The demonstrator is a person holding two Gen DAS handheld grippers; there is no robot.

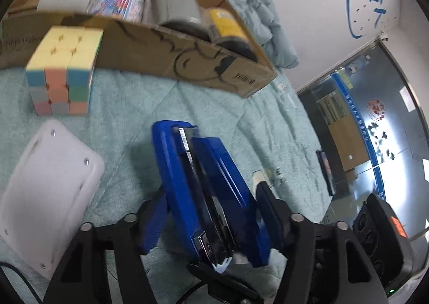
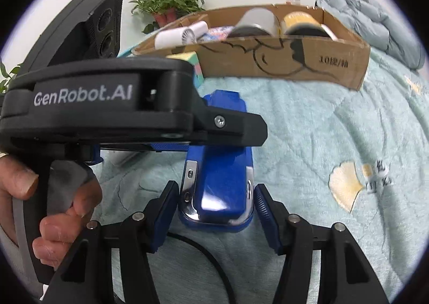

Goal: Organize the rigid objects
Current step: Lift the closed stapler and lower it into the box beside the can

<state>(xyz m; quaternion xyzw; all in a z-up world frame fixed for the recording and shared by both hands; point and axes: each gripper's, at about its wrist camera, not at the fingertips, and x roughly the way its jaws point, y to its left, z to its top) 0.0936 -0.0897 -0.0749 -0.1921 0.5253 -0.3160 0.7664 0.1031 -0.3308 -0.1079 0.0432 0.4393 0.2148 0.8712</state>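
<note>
the stapler [image 1: 203, 191] lies on the bed [image 1: 128, 105], held between the fingers of the left tool [image 1: 211, 212]; in the right wrist view its near end sits between the spread fingers of the right tool [image 2: 215, 210], apart from both. the cube [image 1: 63, 70] stands on the bed left of and beyond the stapler, just before the front wall of the cardboard box [image 1: 166, 49]. inside the box, a fan [image 2: 178, 34] lies at left, a packet [image 1: 120, 3] beside it, then two cylinders [image 1: 177, 6] at right. a jacket [image 2: 375, 22] lies behind the box to the right; potted plants [image 2: 169, 1] stand behind it to the left.
</note>
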